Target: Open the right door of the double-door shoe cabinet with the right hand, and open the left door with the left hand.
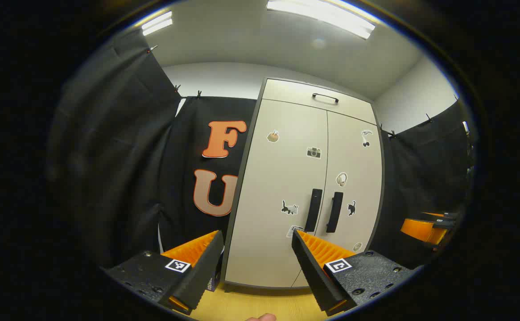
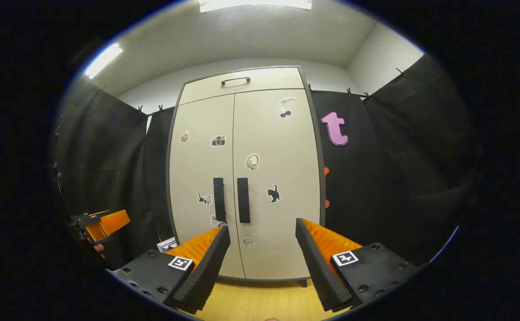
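I have the left gripper (image 1: 256, 263) spread wide and holding nothing, well short of the tall beige double-door shoe cabinet (image 1: 304, 187) that stands on the yellow wood floor (image 1: 251, 303) against the back wall. Its left door (image 1: 278, 178) and right door (image 2: 278, 178) are both closed, each with a black vertical bar handle, the left handle (image 1: 313, 210) and the right handle (image 2: 242, 200) just beside the centre seam. The right gripper (image 2: 262, 263) also has its jaws wide and empty. I judge the right door goes first: I should bring the jaws squarely around its handle, then pull along the hinge arc. The handles sit close together, so I could catch the wrong one. Black cloth walls (image 2: 398, 156) flank the cabinet.
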